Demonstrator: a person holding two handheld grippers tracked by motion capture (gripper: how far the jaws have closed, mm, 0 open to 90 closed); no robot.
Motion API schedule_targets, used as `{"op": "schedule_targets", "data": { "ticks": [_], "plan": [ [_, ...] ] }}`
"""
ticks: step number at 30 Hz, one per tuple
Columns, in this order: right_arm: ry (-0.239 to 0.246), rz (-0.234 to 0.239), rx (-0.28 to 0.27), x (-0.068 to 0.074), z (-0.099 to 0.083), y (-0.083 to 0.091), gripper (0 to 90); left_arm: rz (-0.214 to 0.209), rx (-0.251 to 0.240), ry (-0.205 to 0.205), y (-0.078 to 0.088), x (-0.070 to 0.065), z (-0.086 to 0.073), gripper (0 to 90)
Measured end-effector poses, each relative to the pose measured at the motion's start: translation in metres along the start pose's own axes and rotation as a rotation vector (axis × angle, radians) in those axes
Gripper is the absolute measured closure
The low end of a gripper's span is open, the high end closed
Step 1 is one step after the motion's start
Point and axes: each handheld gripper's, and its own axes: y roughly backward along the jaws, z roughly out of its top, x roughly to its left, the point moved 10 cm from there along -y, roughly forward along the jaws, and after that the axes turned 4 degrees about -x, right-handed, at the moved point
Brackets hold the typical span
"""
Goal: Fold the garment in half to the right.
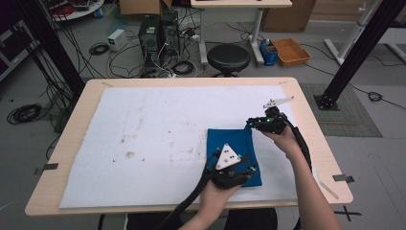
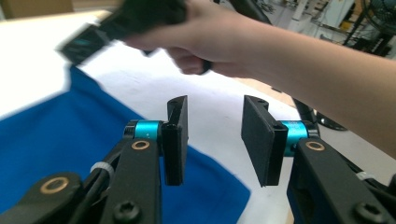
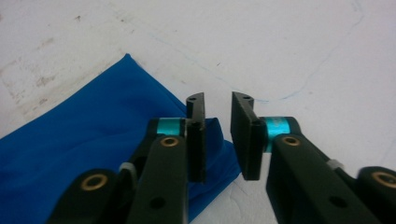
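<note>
Table: a white mat covers it.
Cloth: blue, folded flat.
Left gripper: spread, empty.
Right gripper: spread, empty.
Tip: I lift both straight up so the fold stays.

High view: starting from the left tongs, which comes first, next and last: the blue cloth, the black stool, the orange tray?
1. Blue cloth: right under the left tongs, on the white mat near the table's front edge.
2. Black stool: on the floor beyond the table's far edge, about mid-width.
3. Orange tray: on the floor farther right of the stool, the farthest of the three.
</note>
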Motion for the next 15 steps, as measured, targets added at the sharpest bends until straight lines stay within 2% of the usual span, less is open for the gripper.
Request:
{"op": "schedule_targets", "data": {
  "ticks": [2,3,4,5,8,10,12,15],
  "plan": [
    [-0.007,-0.027,-0.009,0.003,0.003,0.005,71.9,0.021,-0.019,0.0,0.017,0.012,0.006,61.0],
    [-0.017,-0.048,-0.013,0.005,0.004,0.007,67.8,0.032,-0.018,-0.004,0.025,0.019,0.008,61.0],
    [-0.027,-0.077,-0.02,0.007,0.007,0.009,67.3,0.054,-0.016,-0.01,0.033,0.027,0.009,60.7],
    [-0.03,-0.081,-0.033,0.012,0.009,0.01,67.3,0.074,-0.023,-0.017,0.041,0.034,0.01,60.5],
    [-0.02,-0.181,-0.041,0.02,0.011,0.011,68.7,0.131,-0.022,-0.017,0.063,0.057,0.008,60.4],
    [-0.038,-0.218,-0.046,0.025,0.007,0.009,71.1,0.166,-0.013,-0.018,0.077,0.07,0.005,60.4],
    [-0.035,-0.25,-0.026,0.028,-0.001,0.003,72.7,0.19,-0.01,-0.012,0.088,0.08,0.002,60.1],
    [-0.006,-0.321,-0.011,0.029,-0.008,-0.004,75.0,0.217,-0.003,-0.013,0.1,0.089,-0.002,59.9]
  ]
}}
